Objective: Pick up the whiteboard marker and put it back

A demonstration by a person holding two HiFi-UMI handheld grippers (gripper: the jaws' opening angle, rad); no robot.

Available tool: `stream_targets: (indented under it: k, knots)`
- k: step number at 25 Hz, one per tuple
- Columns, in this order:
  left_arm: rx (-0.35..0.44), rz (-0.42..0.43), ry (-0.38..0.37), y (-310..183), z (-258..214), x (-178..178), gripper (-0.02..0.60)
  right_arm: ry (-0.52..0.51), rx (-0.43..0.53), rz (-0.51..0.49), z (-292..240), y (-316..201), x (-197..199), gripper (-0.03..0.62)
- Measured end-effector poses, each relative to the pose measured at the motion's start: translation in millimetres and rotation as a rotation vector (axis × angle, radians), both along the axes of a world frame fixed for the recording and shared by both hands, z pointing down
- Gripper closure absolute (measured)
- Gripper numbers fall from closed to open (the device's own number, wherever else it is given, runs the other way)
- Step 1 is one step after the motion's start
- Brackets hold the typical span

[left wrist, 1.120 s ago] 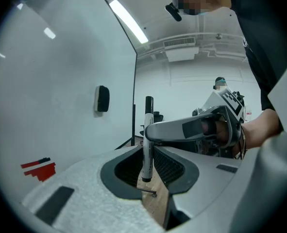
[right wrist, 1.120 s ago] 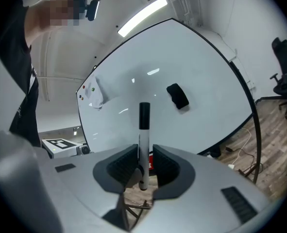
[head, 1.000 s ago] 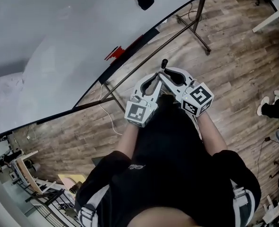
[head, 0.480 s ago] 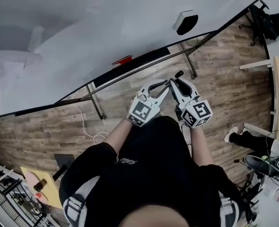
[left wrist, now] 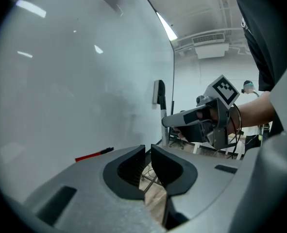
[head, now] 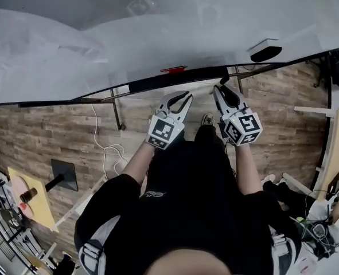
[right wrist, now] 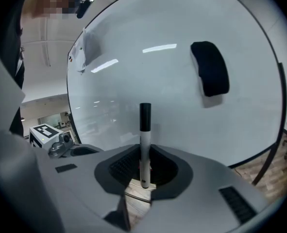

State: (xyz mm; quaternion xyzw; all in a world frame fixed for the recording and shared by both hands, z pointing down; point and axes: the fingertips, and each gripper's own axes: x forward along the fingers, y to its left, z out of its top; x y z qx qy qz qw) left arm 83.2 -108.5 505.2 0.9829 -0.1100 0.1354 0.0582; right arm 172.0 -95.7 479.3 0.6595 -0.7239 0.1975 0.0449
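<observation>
A person in a black top stands at a whiteboard, a hand-held gripper in each hand, both pointed at the board's lower edge. The right hand-held gripper is clamped on the marker: jaws part-closed, pads pressing the white barrel from both sides. The marker stands upright in the grip w/ its black cap clear of the jaws on the board side. In the head view the cap sits just by the dark tray rail under the board; contact can't be made out. The left hand-held gripper is nearly closed, jaws a narrow slit apart w/ nothing between them and only wood floor showing through the gap. It is held just beside the right one, on that view's left, and short of the rail. A red marker lies on the rail, above and between the two hand-held grippers in the head view. A black eraser sticks to the board, up and to the right of the held marker in the right gripper view. Each marker cube faces up toward the head camera. Steel stand legs prop the board on the floor
</observation>
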Motion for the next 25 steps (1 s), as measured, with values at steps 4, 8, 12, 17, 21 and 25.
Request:
stream_targets:
  k: [4, 8, 12, 17, 21, 25]
  knots:
    - [0.03, -0.129, -0.022, -18, 0, -9, 0.552, -0.024, -0.005, -0.131, 0, -20, -8, 0.536]
    - [0.01, -0.258, -0.058, -22, -1, -18, 0.563, 0.056, -0.018, -0.253, -2, -28, -15, 0.536]
    - [-0.034, -0.334, -0.073, -13, 5, -6, 0.568, 0.155, -0.005, -0.345, -6, -25, -8, 0.536]
    - [-0.065, -0.423, -0.112, 8, 20, 21, 0.569, 0.262, -0.052, -0.402, 6, -8, 20, 0.536]
    - [-0.048, -0.503, -0.147, 17, 27, 38, 0.572, 0.374, -0.088, -0.471, 24, 4, 36, 0.536]
    - [-0.089, -0.628, -0.165, 32, 37, 31, 0.574, 0.492, -0.087, -0.605, 43, 15, 28, 0.536]
